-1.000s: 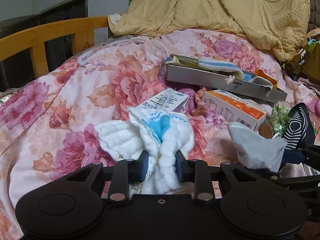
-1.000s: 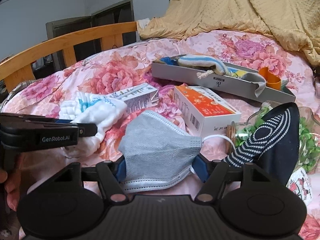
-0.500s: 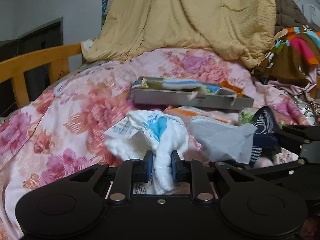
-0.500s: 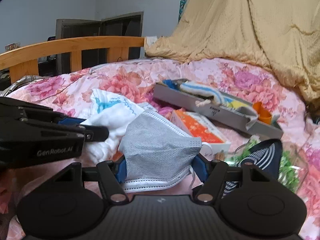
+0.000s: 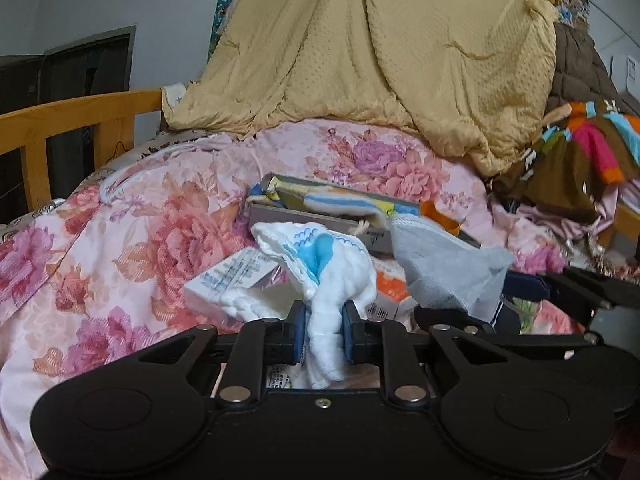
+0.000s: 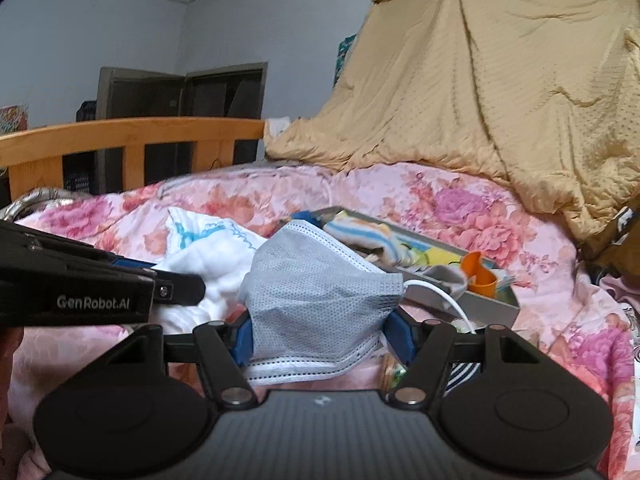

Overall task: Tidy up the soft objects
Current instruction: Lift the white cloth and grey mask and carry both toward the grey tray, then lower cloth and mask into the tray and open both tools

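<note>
Pinching a white cloth [image 5: 324, 280], the left tongs [image 5: 323, 334] hang beside the right tongs [image 6: 322, 334] clamping a grey mask [image 6: 316, 296].

The left gripper [image 5: 324, 334] pinched a white cloth [image 5: 332, 276] tight — the right gripper [image 6: 325, 338], at its three o'clock, squeezed a gray mask [image 6: 316, 300].

"GenRobot.AI" in white on side of left gripper [image 6: 176, 286]; box print unreadable.
</note>
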`<action>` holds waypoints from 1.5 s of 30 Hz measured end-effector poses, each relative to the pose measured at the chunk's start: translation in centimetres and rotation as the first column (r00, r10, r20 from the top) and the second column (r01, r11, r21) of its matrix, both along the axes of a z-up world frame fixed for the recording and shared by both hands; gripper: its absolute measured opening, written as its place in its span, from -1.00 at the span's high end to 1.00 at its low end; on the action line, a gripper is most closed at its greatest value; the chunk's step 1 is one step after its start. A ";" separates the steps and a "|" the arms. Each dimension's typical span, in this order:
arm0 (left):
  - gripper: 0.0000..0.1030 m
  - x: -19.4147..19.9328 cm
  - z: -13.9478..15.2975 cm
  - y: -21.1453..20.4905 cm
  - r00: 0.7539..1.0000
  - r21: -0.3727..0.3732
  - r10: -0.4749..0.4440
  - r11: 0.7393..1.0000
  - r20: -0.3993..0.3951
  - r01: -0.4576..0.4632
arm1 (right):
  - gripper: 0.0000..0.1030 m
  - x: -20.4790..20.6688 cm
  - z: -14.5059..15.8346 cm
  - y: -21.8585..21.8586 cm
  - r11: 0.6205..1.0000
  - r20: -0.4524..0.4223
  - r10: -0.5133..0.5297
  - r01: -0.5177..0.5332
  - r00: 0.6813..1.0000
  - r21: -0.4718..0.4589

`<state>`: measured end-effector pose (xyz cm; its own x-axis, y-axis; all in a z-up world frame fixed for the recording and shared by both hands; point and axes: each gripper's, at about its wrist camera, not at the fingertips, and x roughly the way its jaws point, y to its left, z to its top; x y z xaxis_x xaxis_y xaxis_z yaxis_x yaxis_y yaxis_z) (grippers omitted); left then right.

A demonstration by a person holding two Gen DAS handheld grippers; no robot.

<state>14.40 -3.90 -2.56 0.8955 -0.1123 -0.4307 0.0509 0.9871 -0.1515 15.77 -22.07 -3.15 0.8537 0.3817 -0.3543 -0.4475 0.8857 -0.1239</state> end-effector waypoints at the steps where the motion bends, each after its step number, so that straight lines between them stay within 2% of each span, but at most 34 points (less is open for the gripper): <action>1: 0.62 0.2 0.2 0.0 1.000 -0.004 0.000 1.000 0.005 0.000 | -0.34 0.1 0.2 -0.2 1.000 0.008 -0.004 0.004 1.000 0.003; 6: 0.61 2.3 1.4 0.1 1.000 -0.039 0.007 0.999 0.019 -0.007 | -0.34 1.2 1.3 -1.2 0.999 0.037 -0.028 0.027 0.999 0.023; 10: 0.61 5.2 2.6 0.4 0.999 -0.065 0.011 0.998 0.037 -0.009 | -0.34 3.4 2.0 -2.0 0.998 0.015 -0.043 0.042 0.999 0.052; 17: 0.61 12.9 3.9 0.7 0.999 -0.069 -0.008 0.998 0.049 0.011 | -0.35 10.8 3.5 -2.4 0.998 -0.006 -0.034 0.035 0.999 0.046; 23: 0.61 20.5 4.3 1.5 1.000 -0.207 -0.006 0.978 0.022 0.010 | -0.35 18.4 4.3 -2.0 0.997 -0.094 -0.044 0.049 0.995 0.057; 26: 0.61 23.7 4.3 1.4 1.000 -0.236 -0.008 0.972 0.018 0.012 | -0.35 21.5 4.1 -1.9 0.995 -0.143 -0.060 0.070 0.988 0.064; 29: 0.61 26.2 4.3 1.1 1.000 -0.229 -0.017 0.973 0.024 0.022 | -0.35 24.5 3.6 -2.0 0.992 -0.204 -0.086 0.103 0.975 0.071; 32: 0.60 28.4 4.0 0.6 1.000 -0.191 -0.013 0.982 0.019 0.017 | -0.35 26.9 2.9 -2.1 0.987 -0.281 -0.115 0.141 0.953 0.076; 37: 0.60 31.7 2.3 0.6 0.996 -0.165 0.006 0.986 -0.093 -0.021 | -0.35 29.7 1.6 -2.1 0.978 -0.389 -0.158 0.199 0.907 0.067; 41: 0.59 32.5 1.7 1.0 0.994 -0.181 0.019 0.983 -0.112 -0.039 | -0.36 30.3 1.0 -1.9 0.977 -0.414 -0.172 0.209 0.894 0.045; 45: 0.57 32.8 1.6 0.3 0.993 -0.121 -0.006 0.993 -0.119 -0.009 | -0.39 30.4 0.8 -1.8 0.978 -0.416 -0.179 0.207 0.892 0.022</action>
